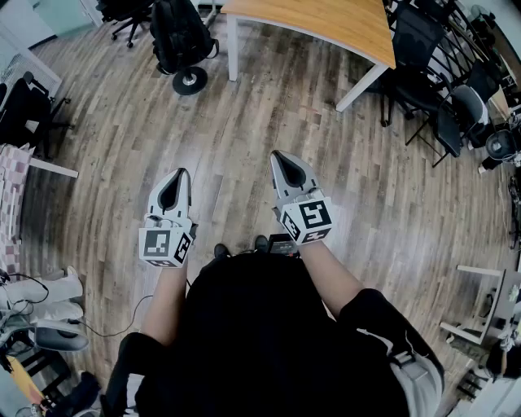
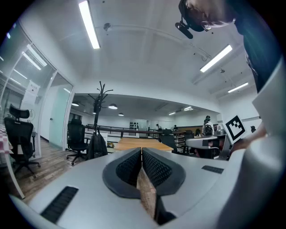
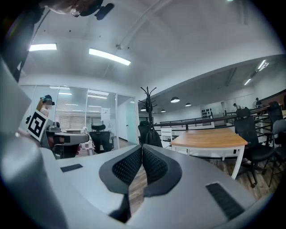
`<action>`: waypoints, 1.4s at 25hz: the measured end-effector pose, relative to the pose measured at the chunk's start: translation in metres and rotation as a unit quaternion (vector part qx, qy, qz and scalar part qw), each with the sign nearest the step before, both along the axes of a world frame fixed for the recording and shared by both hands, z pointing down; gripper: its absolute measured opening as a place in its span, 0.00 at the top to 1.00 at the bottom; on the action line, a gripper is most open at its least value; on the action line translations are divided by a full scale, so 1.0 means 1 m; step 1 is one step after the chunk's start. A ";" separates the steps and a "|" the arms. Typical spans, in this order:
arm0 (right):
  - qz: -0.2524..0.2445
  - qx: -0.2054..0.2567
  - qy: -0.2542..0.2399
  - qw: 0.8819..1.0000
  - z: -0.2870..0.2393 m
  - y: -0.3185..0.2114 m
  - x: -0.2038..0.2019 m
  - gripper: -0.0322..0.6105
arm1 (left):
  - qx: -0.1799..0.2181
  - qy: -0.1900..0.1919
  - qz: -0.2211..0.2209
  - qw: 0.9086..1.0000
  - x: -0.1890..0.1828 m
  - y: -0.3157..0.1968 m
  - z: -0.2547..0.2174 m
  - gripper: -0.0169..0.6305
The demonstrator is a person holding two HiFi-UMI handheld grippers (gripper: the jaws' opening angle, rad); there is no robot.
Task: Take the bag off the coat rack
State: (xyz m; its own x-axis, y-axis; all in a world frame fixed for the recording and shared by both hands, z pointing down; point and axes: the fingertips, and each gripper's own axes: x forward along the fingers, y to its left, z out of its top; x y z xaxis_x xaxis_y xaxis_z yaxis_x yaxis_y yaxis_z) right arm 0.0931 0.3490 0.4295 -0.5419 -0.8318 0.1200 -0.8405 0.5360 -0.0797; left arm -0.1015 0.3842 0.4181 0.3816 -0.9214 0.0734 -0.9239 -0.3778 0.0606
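A black bag (image 1: 181, 37) hangs on a black coat rack with a round base (image 1: 190, 81), far ahead across the wood floor. In the left gripper view the bag (image 2: 97, 146) hangs low on the rack's pole (image 2: 101, 105). The right gripper view shows the same bag (image 3: 152, 138) under the rack's forked top (image 3: 148, 99). My left gripper (image 1: 180, 173) and right gripper (image 1: 279, 155) are held side by side in front of the person, well short of the rack. Both are shut with nothing between the pads (image 2: 141, 152) (image 3: 142, 148).
A wooden table with white legs (image 1: 326, 24) stands right of the rack. Black office chairs (image 1: 423, 57) crowd the far right, and another chair (image 1: 20, 110) is at the left. A white frame (image 1: 488, 305) sits at the near right, with cables and clutter (image 1: 41, 322) at the near left.
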 end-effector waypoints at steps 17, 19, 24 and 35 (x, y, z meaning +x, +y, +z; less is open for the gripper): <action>0.005 -0.039 -0.021 0.999 0.019 0.003 0.018 0.90 | -0.003 0.003 0.013 1.000 0.016 0.002 -0.003 0.95; 0.010 -0.035 -0.030 0.999 0.017 0.002 0.025 0.90 | -0.006 0.003 0.012 1.000 0.019 0.002 -0.001 0.95; 0.016 -0.030 -0.046 0.998 0.014 0.001 0.042 0.90 | -0.012 0.001 0.006 1.000 0.026 0.001 0.004 0.95; 0.012 -0.023 -0.053 0.998 0.010 0.008 0.085 0.90 | -0.018 -0.004 0.010 1.000 0.066 0.003 0.012 0.95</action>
State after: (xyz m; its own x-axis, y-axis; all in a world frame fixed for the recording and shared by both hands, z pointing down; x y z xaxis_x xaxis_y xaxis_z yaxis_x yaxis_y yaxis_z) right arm 0.1781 0.3569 0.4397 -0.5332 -0.8399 0.1013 -0.8386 0.5090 -0.1940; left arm -0.0352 0.3871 0.4299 0.3998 -0.9101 0.1092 -0.9164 -0.3945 0.0670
